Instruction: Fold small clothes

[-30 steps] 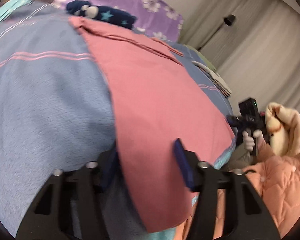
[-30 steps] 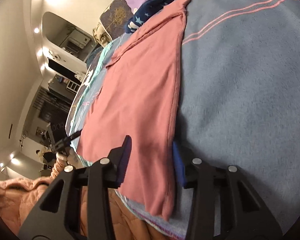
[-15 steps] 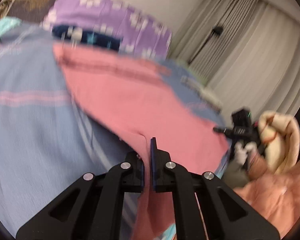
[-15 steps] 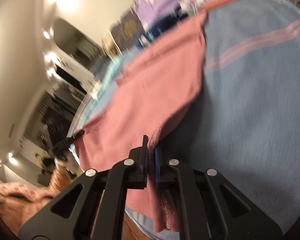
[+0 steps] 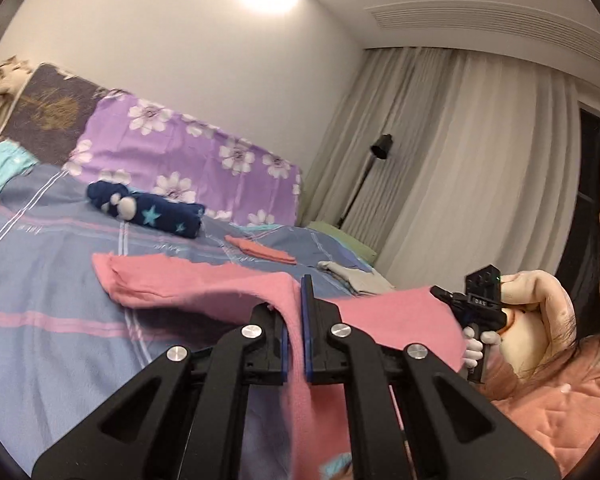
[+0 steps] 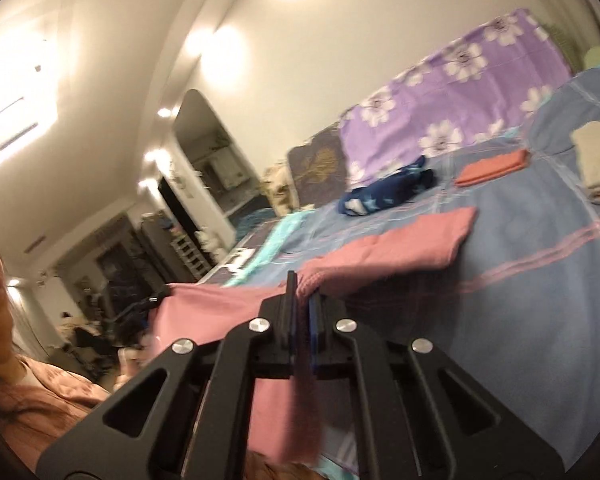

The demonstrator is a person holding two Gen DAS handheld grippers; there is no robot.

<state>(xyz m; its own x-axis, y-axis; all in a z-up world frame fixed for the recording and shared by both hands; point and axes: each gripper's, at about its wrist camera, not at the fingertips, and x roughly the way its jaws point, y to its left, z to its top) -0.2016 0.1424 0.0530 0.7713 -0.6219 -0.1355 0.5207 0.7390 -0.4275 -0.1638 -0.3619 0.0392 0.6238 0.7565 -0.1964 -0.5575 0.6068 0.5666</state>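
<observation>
A pink garment point(image 5: 204, 286) lies across the blue striped bedspread point(image 5: 40, 280), its near edge lifted off the bed. My left gripper point(image 5: 296, 320) is shut on one near corner of it; cloth hangs down between the fingers. My right gripper point(image 6: 302, 312) is shut on the other near corner of the pink garment point(image 6: 400, 248). The right gripper also shows in the left wrist view point(image 5: 452, 302), holding the stretched edge. The garment's far end rests on the bed.
A rolled navy star-print garment point(image 5: 152, 212), a folded orange piece point(image 5: 260, 250) and a folded beige piece point(image 6: 598, 160) lie farther back on the bed. Purple floral pillow point(image 5: 180, 156) at the headboard. The person in a pink jacket point(image 5: 560, 392) stands at the bed's edge.
Both grippers went from open around the garment's near edge to shut on it, then lifted the edge up off the bed; the views tilted upward.
</observation>
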